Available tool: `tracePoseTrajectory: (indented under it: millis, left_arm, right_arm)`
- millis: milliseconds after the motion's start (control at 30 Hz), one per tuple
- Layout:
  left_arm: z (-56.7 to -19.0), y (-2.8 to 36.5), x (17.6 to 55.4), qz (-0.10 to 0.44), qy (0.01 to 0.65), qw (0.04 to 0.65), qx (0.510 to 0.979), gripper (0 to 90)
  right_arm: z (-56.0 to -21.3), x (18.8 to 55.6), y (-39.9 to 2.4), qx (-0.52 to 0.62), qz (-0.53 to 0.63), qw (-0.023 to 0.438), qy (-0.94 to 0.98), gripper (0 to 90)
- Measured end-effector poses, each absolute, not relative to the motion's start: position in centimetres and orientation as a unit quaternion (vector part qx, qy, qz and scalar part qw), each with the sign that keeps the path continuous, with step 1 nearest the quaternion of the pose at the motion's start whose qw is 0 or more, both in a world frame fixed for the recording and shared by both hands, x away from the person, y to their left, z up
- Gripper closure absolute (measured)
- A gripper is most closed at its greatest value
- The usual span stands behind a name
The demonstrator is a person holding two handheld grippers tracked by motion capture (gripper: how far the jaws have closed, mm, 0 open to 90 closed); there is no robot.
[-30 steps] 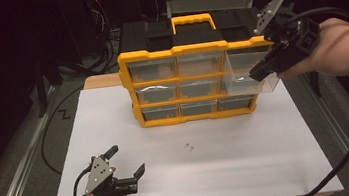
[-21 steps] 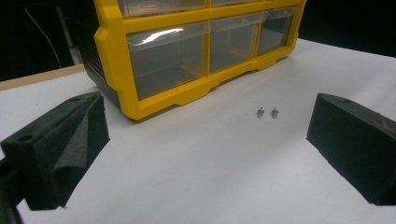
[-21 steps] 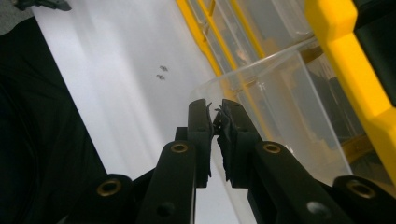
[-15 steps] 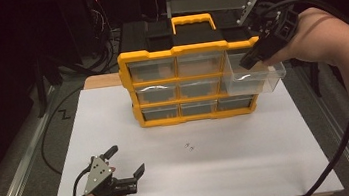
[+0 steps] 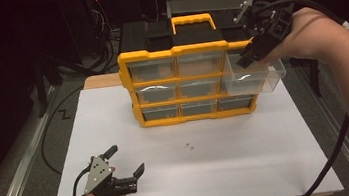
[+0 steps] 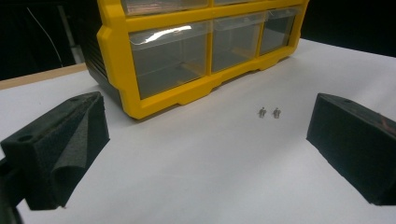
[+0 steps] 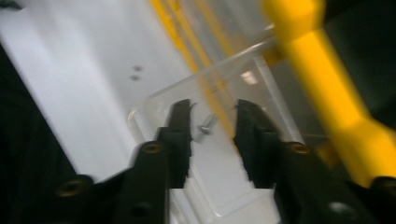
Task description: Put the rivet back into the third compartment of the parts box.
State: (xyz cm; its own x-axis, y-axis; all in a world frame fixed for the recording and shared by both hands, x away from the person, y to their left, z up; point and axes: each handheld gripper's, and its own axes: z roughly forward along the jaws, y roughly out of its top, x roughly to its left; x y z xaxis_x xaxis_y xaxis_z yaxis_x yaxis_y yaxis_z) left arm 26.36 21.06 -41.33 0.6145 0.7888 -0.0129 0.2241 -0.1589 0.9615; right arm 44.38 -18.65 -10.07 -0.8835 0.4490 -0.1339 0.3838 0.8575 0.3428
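Right hand-held gripper (image 5: 247,60) over the pulled-out clear plastic drawer (image 5: 255,77), top-right slot of the organizer; black ribbed jaws just opened, now parted, nothing pinched. Small metal screw (image 7: 205,126) between and just beyond the jaw tips, free of both, apparently inside the drawer, shiny, stubby, headed. Drawer thin-walled, see-through, rounded corners, sticking out past the frame front.

Organizer (image 5: 188,83): yellow moulded plastic frame, black top, yellow carry handle (image 5: 192,23), grid of transparent rectangular drawers, glossy fronts catching glare.

Left hand-held gripper (image 5: 129,160) low at near-left of the counter (image 5: 271,166), released, jaws spread wide and empty; pads matte black foam-like blocks, wedge-shaped, in left gripper view. Grey three-cornered plate on top.

Two more tiny metal screws (image 5: 189,147) side by side on the white sheet, between left hand-held gripper and organizer, touching neither. Counter surface flat, matte white, wooden edge at back.
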Motion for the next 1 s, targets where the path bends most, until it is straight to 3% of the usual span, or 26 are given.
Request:
tracePoseTrajectory:
  millis: [200,633,1000]
  left_arm:
    - [-41.3,21.1,26.3,0.259,0.353,0.543,0.716,0.1]
    - [-41.3,21.1,26.4,0.259,0.356,0.546,0.713,0.1]
    - [-41.3,21.0,26.4,0.258,0.354,0.546,0.714,0.1]
  right_arm:
    - [-9.2,42.4,-19.1,0.218,0.165,0.103,0.956,54.9]
    - [-11.2,37.4,-19.6,0.19,0.194,0.075,0.96,52.1]
    - [-17.8,35.4,-17.8,0.166,0.173,0.035,0.97,43.3]
